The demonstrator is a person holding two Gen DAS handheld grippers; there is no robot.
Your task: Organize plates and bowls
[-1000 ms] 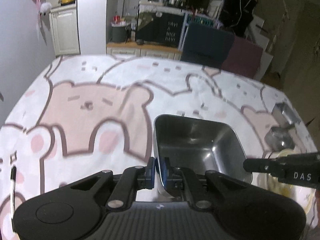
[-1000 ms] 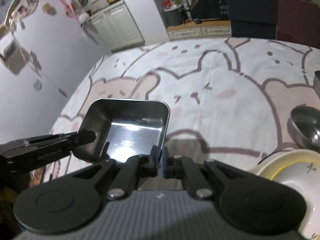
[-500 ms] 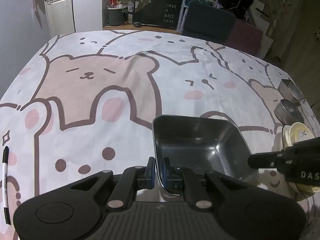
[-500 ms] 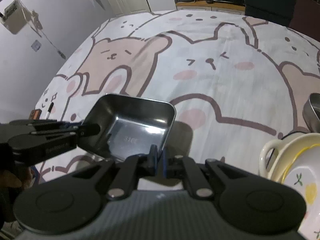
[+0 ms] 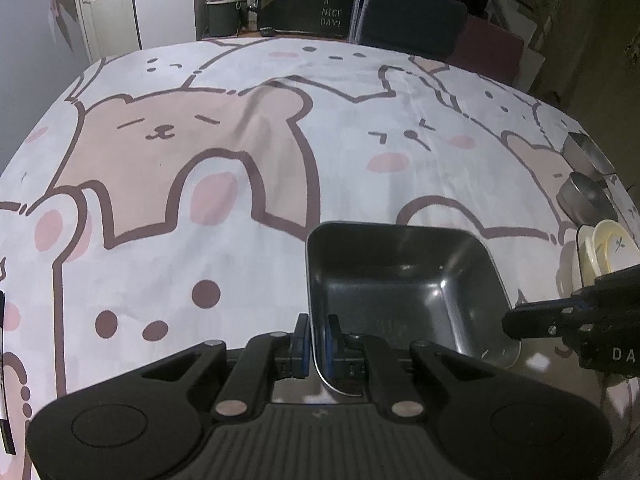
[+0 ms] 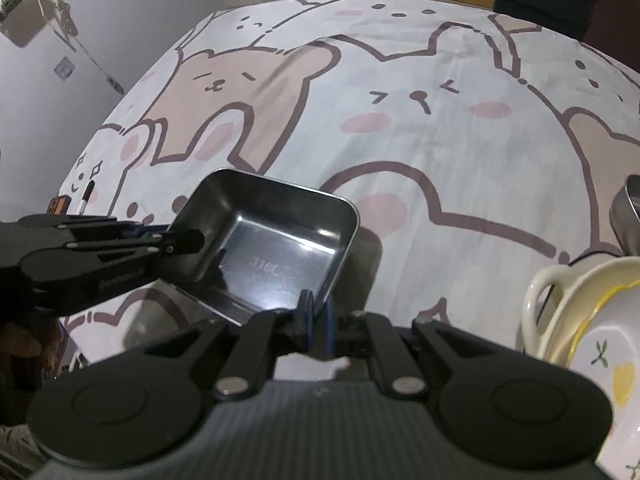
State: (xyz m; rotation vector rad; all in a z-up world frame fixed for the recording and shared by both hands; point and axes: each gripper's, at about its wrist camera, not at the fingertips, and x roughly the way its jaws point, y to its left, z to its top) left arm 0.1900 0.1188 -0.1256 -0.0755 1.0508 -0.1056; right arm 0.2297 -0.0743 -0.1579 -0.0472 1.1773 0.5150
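The steel tray [image 5: 404,292] sits low over the bear-print cloth [image 5: 240,184], held at two sides. The left gripper [image 5: 316,338] is pinched narrow on the tray's near-left wall, one pad inside and one outside. The right gripper [image 6: 318,322] is pinched the same way on the tray's opposite wall; in the left wrist view it reaches in from the right [image 5: 532,318]. Whether the tray's base touches the cloth cannot be told. Right of the tray stand cream bowls [image 6: 580,320], stacked, one with a handle. Beyond them, well apart from the tray, lie two more steel dishes [image 5: 588,196]. Left of the tray, at the cloth's edge, lies a pen [image 6: 86,200].
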